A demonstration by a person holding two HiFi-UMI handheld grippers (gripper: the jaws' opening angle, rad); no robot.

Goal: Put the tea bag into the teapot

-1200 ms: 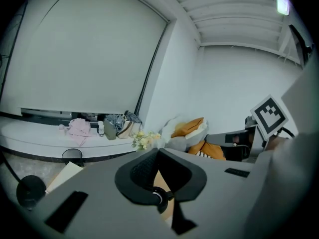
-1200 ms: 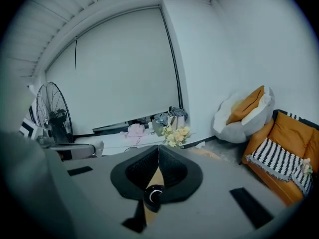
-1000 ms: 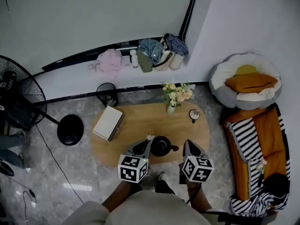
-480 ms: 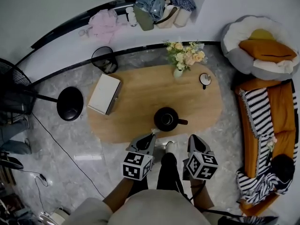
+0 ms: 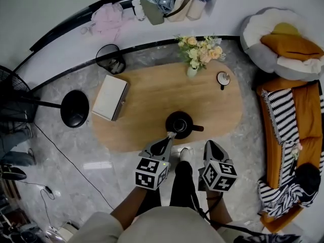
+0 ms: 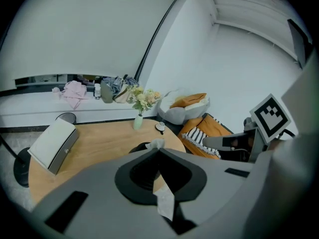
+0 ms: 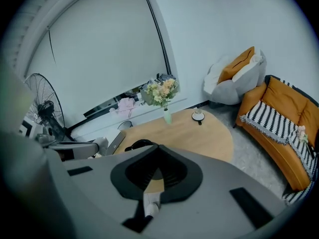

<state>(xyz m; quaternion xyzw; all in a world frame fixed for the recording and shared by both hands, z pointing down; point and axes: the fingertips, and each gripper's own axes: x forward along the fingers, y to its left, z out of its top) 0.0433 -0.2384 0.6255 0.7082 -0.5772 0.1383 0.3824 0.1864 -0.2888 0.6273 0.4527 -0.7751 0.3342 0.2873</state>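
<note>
Left gripper (image 5: 168, 137): jaws clamped on the tea bag (image 6: 164, 202), held low in front of the person and angled forward and a little right.
Tea bag: a pale paper strip lying along the jaws, 1 end poking out at the tip and the other trailing back behind the pads.
Right gripper (image 5: 209, 144): jaws together with nothing seen between them, level with the left gripper and pointing at the table's near edge.
Key relation: the teapot (image 5: 178, 125) sits just beyond the left tip, slightly to its right; the left gripper is the nearer of the 2.
Teapot: black, upright, close to the near edge of the table (image 5: 147, 92), its side projection pointing right; whether the opening is uncovered I cannot tell.
Judged next move: a short reach forward and over the opening.
Farther: a white box (image 5: 110, 96), a cup (image 5: 221, 78), a vase of flowers (image 5: 196, 54).
</note>
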